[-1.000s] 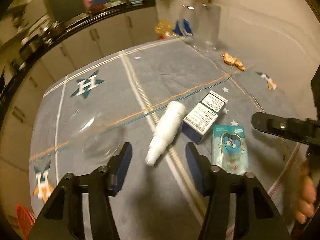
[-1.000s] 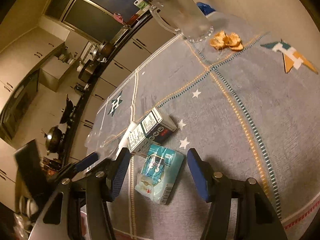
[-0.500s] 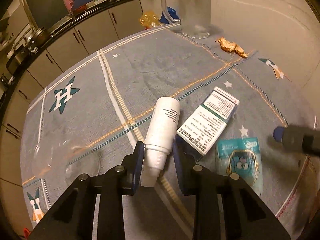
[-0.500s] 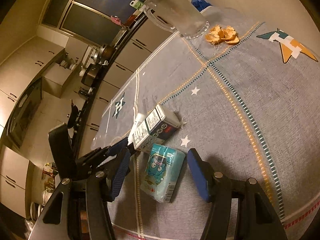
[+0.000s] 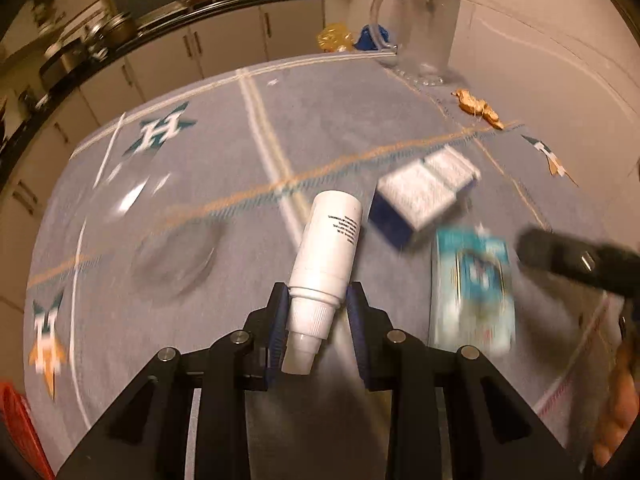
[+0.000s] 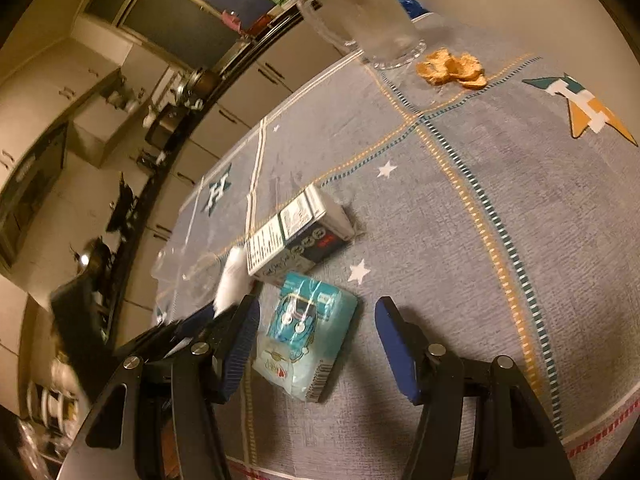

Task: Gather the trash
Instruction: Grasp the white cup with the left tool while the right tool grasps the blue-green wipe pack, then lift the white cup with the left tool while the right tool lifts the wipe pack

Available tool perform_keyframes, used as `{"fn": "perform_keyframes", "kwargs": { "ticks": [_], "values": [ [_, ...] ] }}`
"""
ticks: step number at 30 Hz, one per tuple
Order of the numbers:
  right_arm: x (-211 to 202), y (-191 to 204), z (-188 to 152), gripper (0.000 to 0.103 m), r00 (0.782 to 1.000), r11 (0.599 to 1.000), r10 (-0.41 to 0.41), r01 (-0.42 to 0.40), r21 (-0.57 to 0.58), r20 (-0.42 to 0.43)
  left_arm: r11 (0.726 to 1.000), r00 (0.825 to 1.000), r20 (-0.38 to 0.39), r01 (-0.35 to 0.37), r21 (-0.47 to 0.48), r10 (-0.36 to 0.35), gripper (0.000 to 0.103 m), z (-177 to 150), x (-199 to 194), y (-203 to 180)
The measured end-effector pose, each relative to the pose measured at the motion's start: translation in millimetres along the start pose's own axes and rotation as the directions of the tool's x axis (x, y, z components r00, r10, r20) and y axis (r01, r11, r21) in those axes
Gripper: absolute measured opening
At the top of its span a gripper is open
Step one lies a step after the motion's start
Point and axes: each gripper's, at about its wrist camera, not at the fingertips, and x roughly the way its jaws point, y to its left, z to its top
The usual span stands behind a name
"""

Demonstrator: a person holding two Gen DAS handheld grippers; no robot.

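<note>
Since earlier frame, left gripper [image 5: 316,314] jaws closed on white bottle [image 5: 326,252]. Right gripper [image 6: 316,336] jaws open w/ tissue pack [image 6: 306,334] between; carton [image 6: 298,236] beyond. Nothing binned yet.

The left gripper [image 5: 316,320] tilts steeply down, its blue-padded fingers [image 5: 277,326] drawn in narrow and clamped on the neck of a white bottle [image 5: 326,254]. The right gripper [image 6: 316,344] angles down more gently, jaws standing wide apart with nothing pressed between the pads. At the edge of the left view, fingers of a hand [image 5: 618,412] wrap its handle.
</note>
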Motion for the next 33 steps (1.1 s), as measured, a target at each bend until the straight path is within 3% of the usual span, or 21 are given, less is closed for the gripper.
{"fn": "perform_keyframes", "kwargs": {
  "ticks": [9,13,18,20,23,27,28,29,33],
  "values": [
    [24,31,-16,0.065,0.994,0.977,-0.113,0.11,-0.182,-0.006,0.993,0.998,0.036,-0.044,-0.106,0.048,0.029,-72,-46,38],
    [38,51,-27,0.065,0.981,0.933,-0.195,0.191,-0.304,0.017,0.99,0.998,0.036,-0.038,-0.138,0.043,0.029,-80,-48,49],
    [51,65,-42,0.068,0.954,0.85,-0.294,0.288,-0.441,0.057,0.989,0.998,0.046,-0.036,-0.147,0.043,0.03,-78,-45,52],
    [51,62,-42,0.068,0.952,0.844,-0.301,0.296,-0.447,0.062,0.986,0.999,0.038,-0.025,-0.163,0.031,0.039,-77,-41,55],
    [48,59,-42,0.061,0.952,0.843,-0.299,0.297,-0.449,0.069,0.984,0.999,0.043,-0.013,-0.177,0.021,0.048,-73,-36,56],
    [44,60,-47,0.047,0.95,0.827,-0.299,0.306,-0.471,0.092,0.984,0.998,0.065,-0.013,-0.18,0.025,0.047,-74,-35,56],
    [43,61,-49,0.042,0.948,0.822,-0.301,0.313,-0.476,0.104,0.984,0.997,0.07,-0.015,-0.18,0.028,0.042,-74,-35,56],
    [42,63,-49,0.04,0.949,0.822,-0.297,0.311,-0.477,0.107,0.984,0.997,0.077,-0.017,-0.18,0.031,0.031,-74,-35,56],
    [37,70,-51,0.026,0.961,0.835,-0.254,0.274,-0.477,0.108,0.983,0.995,0.093,-0.022,-0.184,0.04,0.029,-74,-34,55]
  ]
}}
